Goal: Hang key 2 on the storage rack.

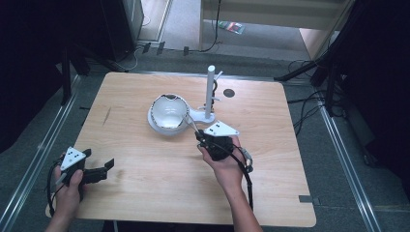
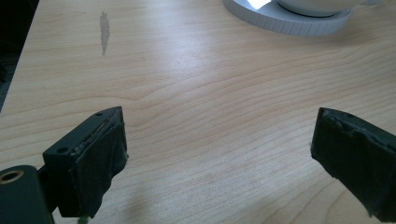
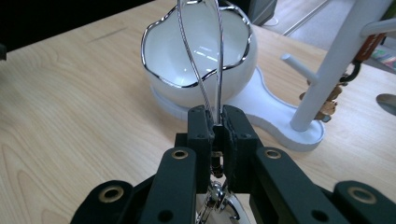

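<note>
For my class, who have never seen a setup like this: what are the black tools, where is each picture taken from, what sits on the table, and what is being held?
A person holds a hand-operated clamp in each hand. The high view looks down on the wooden table; the other two come from cameras riding on the clamps. The left gripper hovers open over bare wood. The right gripper is shut on a chrome wire loop, which reaches toward a white bowl with a chrome rim. The bowl sits on a white stand with an upright pegged post.

The whisk's (image 3: 201, 70) top loop runs off the upper edge.
</note>
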The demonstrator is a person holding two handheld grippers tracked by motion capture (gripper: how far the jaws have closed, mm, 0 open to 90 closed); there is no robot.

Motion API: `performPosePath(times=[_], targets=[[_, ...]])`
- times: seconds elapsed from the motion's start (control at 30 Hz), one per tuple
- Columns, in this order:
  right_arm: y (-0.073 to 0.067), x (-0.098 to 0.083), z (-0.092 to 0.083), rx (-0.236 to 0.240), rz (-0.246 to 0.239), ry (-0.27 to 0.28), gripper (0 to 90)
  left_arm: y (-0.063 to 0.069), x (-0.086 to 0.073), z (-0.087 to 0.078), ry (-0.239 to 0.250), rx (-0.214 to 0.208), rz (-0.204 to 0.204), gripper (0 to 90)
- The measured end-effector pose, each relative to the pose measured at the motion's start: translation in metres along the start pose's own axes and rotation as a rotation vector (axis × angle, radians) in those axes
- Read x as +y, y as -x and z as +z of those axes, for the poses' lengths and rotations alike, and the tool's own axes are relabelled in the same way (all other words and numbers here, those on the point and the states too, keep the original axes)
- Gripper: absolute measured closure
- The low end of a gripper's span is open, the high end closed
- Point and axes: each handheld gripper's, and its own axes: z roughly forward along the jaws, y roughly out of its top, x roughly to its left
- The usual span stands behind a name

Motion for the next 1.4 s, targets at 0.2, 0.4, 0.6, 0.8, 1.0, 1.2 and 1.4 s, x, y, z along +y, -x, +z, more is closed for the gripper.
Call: performPosePath(times=[0.2, 0.4, 0.6, 0.8, 1.0, 1.2, 1.4], targets=[[0.005, 0.002, -0.006, -0.027, 0.016, 0.049, 83.4, 0.0, 0.0, 0.0, 0.001, 0.001, -0.002, 3.7], [0.009, 0.003, -0.011, -0.055, 0.025, 0.091, 83.4, 0.0, 0.0, 0.0, 0.0, 0.0, -0.001, 3.7], [0.014, 0.004, -0.015, -0.089, 0.04, 0.134, 83.4, 0.0, 0.0, 0.0, 0.001, 0.001, -0.002, 3.7], [0.021, 0.004, -0.017, -0.128, 0.057, 0.168, 83.4, 0.0, 0.0, 0.0, 0.0, 0.001, -0.001, 3.7], [0.027, 0.002, -0.018, -0.154, 0.079, 0.183, 83.4, 0.0, 0.0, 0.0, -0.002, 0.0, 0.001, 3.7], [0.033, 0.0, -0.019, -0.175, 0.102, 0.203, 83.4, 0.0, 0.0, 0.0, -0.003, 0.0, 0.001, 3.7], [0.038, -0.002, -0.019, -0.188, 0.132, 0.227, 83.4, 0.0, 0.0, 0.0, -0.009, 0.002, -0.003, 4.3]])
